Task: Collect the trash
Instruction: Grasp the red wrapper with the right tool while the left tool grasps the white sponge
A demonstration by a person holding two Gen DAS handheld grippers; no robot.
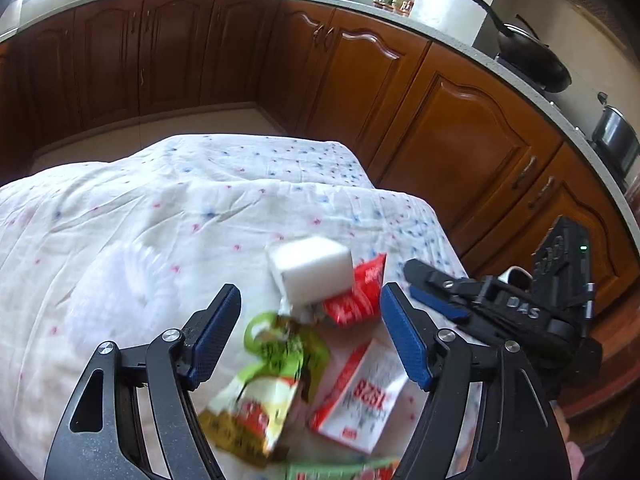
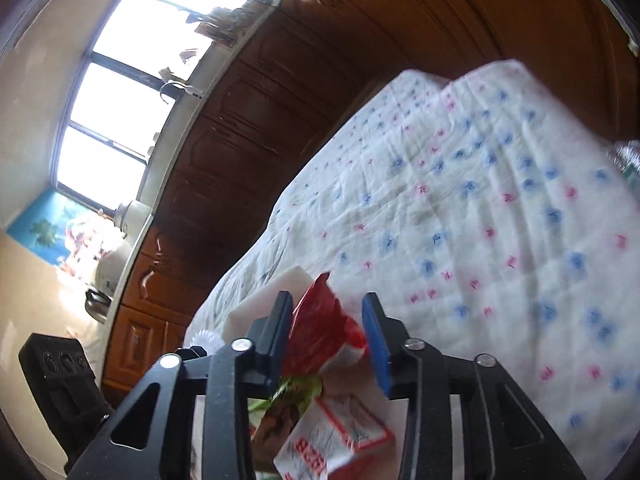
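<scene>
Kitchen desk (image 1: 160, 216) under a floral cloth holds trash. Left gripper (image 1: 310, 328) gapes empty; right gripper (image 2: 326, 330) straddles the red wrapper (image 2: 320, 328), grip unclear.

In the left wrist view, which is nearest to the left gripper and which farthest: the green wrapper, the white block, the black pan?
Measured from the left gripper:
1. The green wrapper, lying on the cloth right between its fingers.
2. The white block, just beyond the fingertips, next to a red wrapper.
3. The black pan, far off on the counter at upper right.
</scene>
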